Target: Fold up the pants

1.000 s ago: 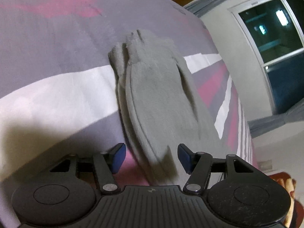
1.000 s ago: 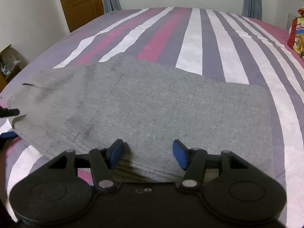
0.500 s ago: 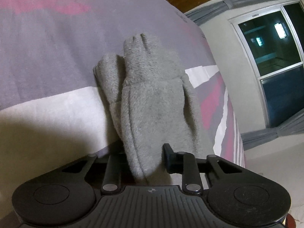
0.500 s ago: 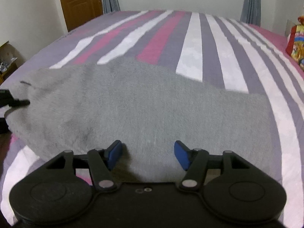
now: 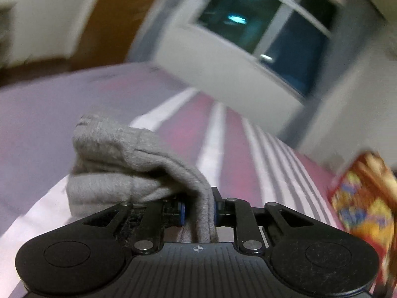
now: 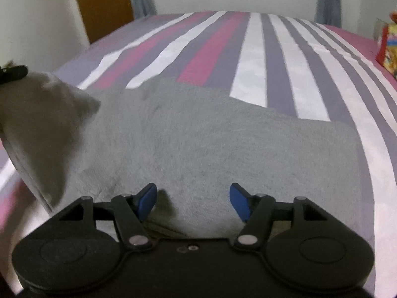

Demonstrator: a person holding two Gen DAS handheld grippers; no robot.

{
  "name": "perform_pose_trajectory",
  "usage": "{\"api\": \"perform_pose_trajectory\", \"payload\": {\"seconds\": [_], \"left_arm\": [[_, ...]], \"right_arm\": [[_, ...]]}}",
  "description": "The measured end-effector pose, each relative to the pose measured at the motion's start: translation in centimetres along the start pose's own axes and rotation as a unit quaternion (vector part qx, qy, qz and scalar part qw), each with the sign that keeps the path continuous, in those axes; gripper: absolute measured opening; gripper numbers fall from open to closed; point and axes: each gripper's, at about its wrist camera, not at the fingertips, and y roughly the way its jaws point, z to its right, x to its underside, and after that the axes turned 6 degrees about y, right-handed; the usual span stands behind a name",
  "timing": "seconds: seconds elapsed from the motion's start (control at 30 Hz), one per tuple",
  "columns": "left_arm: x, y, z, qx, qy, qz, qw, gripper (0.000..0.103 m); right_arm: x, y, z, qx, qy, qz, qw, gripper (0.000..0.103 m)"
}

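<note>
Grey pants (image 6: 211, 136) lie spread across the striped bed. In the left wrist view my left gripper (image 5: 198, 211) has its jaws closing, and the pads press on a bunched end of the pants (image 5: 111, 154), held up off the bed. In the right wrist view that raised end (image 6: 42, 124) hangs at the far left below the black tip of the left gripper (image 6: 12, 73). My right gripper (image 6: 193, 202) hovers low over the near edge of the pants. Its jaws are opening, and its blue pads (image 6: 147, 200) stand apart without pinching the cloth below.
The bed cover (image 6: 250, 62) has purple, pink and white stripes. A brown door (image 6: 104, 5) stands behind the bed at the left, and a dark window (image 5: 260, 24) is in the far wall. A colourful packet (image 6: 389, 49) lies at the bed's right side.
My left gripper went from open around the pants' end to clamped on it, then rose and rolled, lifting the cloth. The right gripper stayed in place and its jaws widened slightly.
</note>
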Motion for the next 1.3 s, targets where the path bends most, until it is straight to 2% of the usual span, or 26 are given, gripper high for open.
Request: {"api": "perform_pose_trajectory", "payload": {"seconds": [0.13,0.23,0.3,0.37,0.43,0.6,0.7,0.83,1.03,1.13,1.2,1.3], "left_arm": [[0.8,0.4,7.5,0.052,0.112,-0.014,0.9922,0.019],[3.3,1.0,12.9,0.101,0.180,-0.051,0.9771,0.019],[5.6,1.6,15.9,0.125,0.225,-0.087,0.9624,0.019],[8.0,2.2,18.2,0.124,0.263,-0.126,0.9485,0.019],[9.2,2.2,19.2,0.108,0.293,-0.137,0.9402,0.021],[9.0,0.2,20.4,0.106,0.328,-0.134,0.9290,0.021],[9.3,0.1,21.8,0.112,0.359,-0.137,0.9162,0.021],[10.7,-0.1,24.3,0.122,0.406,-0.135,0.8957,0.021],[10.8,-0.5,24.5,0.144,0.371,-0.150,0.9050,0.021],[10.1,-0.5,23.1,0.128,0.335,-0.154,0.9207,0.021],[9.3,-0.7,21.7,0.108,0.309,-0.151,0.9327,0.021],[8.1,-1.0,19.2,0.069,0.278,-0.151,0.9462,0.021]], "right_arm": [[0.1,-2.2,2.9,0.006,0.039,0.024,0.999,0.065],[0.4,-3.9,6.2,0.014,0.082,0.034,0.996,0.065],[0.9,-4.8,8.4,0.018,0.107,0.039,0.993,0.065],[1.3,-5.3,10.0,0.017,0.124,0.037,0.991,0.065],[1.8,-5.9,11.4,0.010,0.143,0.038,0.989,0.065],[2.0,-6.5,13.0,-0.027,0.177,0.044,0.983,0.067],[1.5,-6.5,13.7,-0.070,0.212,0.051,0.973,0.069],[1.2,-7.3,14.4,-0.074,0.219,0.063,0.971,0.071],[1.5,-7.4,15.4,-0.085,0.235,0.058,0.967,0.072],[1.5,-6.9,15.1,-0.088,0.229,0.049,0.968,0.073],[1.6,-6.6,14.8,-0.088,0.225,0.042,0.969,0.073],[1.4,-6.0,14.3,-0.092,0.226,0.035,0.969,0.073]]}}
